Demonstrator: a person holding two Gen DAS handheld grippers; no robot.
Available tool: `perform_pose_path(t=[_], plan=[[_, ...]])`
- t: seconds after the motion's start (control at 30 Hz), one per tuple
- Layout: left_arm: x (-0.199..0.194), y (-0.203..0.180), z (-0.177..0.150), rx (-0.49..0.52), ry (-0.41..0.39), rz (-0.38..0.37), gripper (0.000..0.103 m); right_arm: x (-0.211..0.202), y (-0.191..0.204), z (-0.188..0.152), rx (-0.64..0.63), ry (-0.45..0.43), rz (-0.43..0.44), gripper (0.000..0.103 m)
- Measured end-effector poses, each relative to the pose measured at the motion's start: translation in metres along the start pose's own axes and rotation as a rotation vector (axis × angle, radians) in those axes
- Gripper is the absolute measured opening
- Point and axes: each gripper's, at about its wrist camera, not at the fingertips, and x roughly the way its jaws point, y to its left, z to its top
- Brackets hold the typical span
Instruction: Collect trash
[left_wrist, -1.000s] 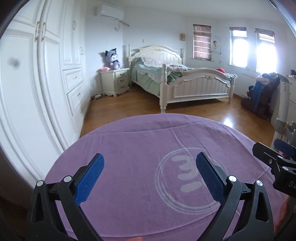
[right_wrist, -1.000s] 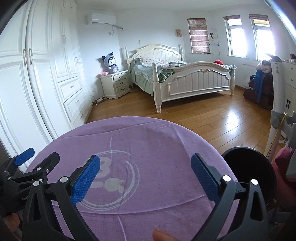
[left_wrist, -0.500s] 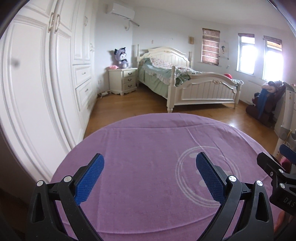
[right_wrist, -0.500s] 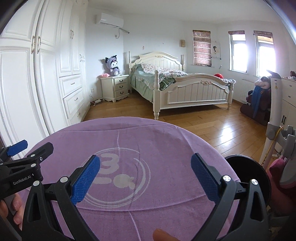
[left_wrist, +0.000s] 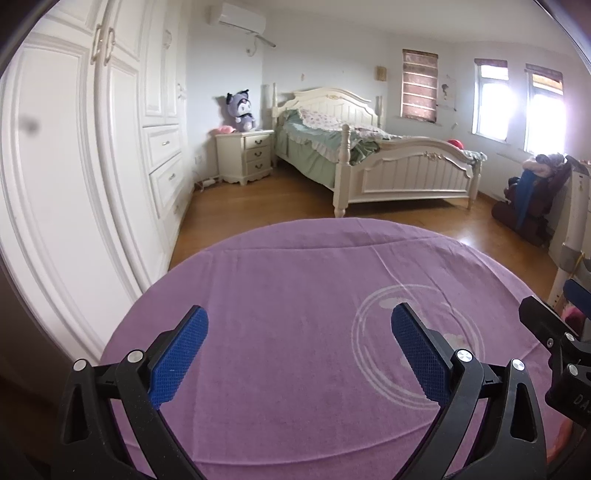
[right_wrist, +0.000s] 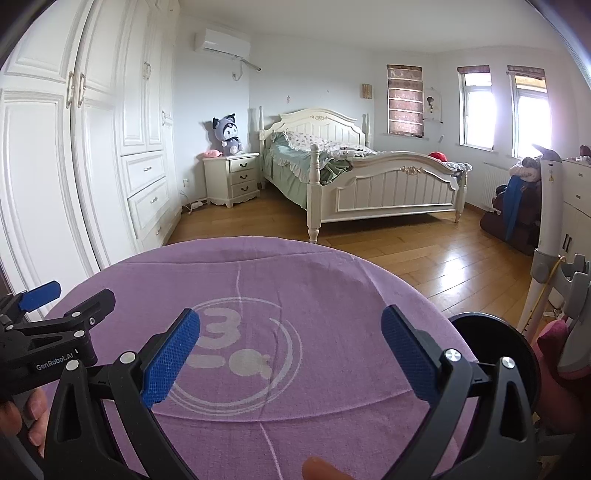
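Both tools spread apart over purple desk, nothing gripped, no trash seen on the cloth.

Left tool (left_wrist: 299, 343) and right tool (right_wrist: 290, 343) each had blue pads wide apart, nothing btwn them, both hovering above the round desk (left_wrist: 295, 266) w/ purple cloth. Ref = white ring logo (right_wrist: 240, 350) printed on the cloth: right tool sat roughly over it; left tool was to its left, w/ its right pad (left_wrist: 419, 354) overlapping the ring in the left wrist view. Black round bin (right_wrist: 495, 354) sat off the desk edge, right of the logo, just beside the right tool's right finger. Trash itself: couldn't tell where, none visible in either view. Bed (right_wrist: 369, 177) and white wardrobe (left_wrist: 92, 166) well beyond the logo, across wood floor.
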Motion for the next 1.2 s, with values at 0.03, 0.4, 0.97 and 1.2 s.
perform_pose_path(t=[0.03,0.4,0.97,1.2], plan=[[0.0003,-0.0005,0.0001,0.003,0.002,0.000,0.098,-0.0001,0.0001,0.0003,0.000,0.000,-0.001,0.097],[0.0004,-0.0057,-0.0021,0.009,0.015,-0.006,0.098,-0.0010,0.0037,-0.0003,-0.006,-0.007,0.005,0.097],[0.0040,-0.0061,-0.0007,0.012,0.021,-0.018,0.098,0.0005,0.0028,-0.0014,0.002,-0.012,0.013,0.097],[0.0020,-0.0062,0.0007,0.002,0.004,0.000,0.098,0.0004,0.0019,-0.0013,0.002,-0.013,0.013,0.097]])
